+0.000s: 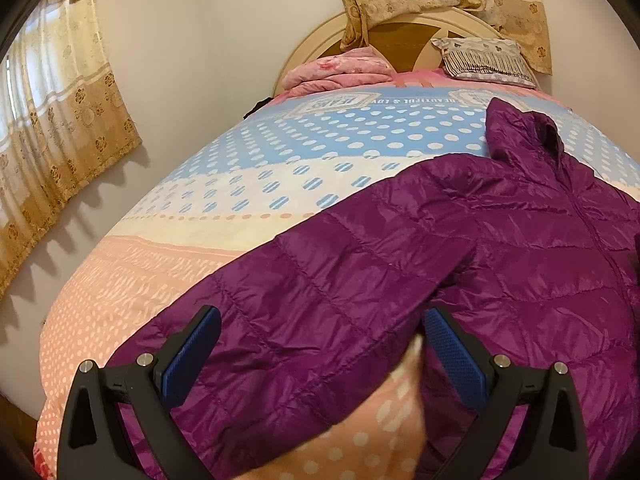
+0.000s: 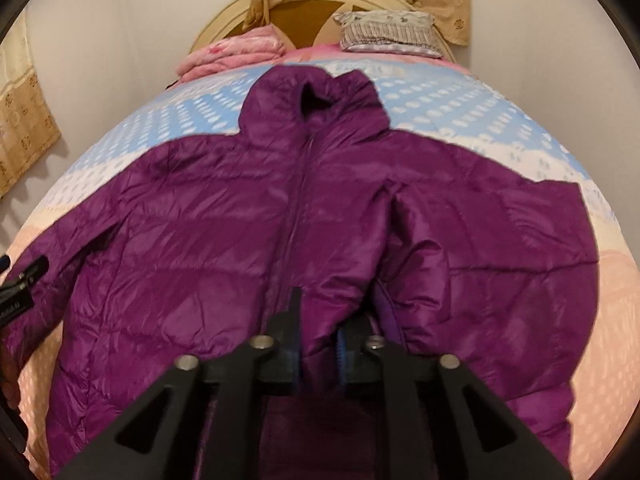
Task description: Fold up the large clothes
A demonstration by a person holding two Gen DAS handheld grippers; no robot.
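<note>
A purple quilted jacket (image 2: 200,240) lies front up on the bed, zipped, collar (image 2: 320,88) toward the headboard. In the left wrist view its long sleeve (image 1: 300,300) runs between the wide blue pads (image 1: 196,344) of my left gripper (image 1: 324,344), which stands open just above it. My right gripper (image 2: 320,320) is at the jacket's bottom hem by the zip, jaws a little apart with a fold of purple fabric loosely between them. The other sleeve (image 2: 500,240) lies bent out to the right. The left gripper's black body (image 2: 24,280) shows at the far left edge.
The jacket rests on a dotted bed cover (image 1: 200,220) in pink, cream and blue. A folded pink blanket (image 1: 340,72) and a striped pillow (image 1: 484,58) lie by the round headboard (image 2: 224,20). A wall with a beige curtain (image 1: 60,120) runs along the bed's left side.
</note>
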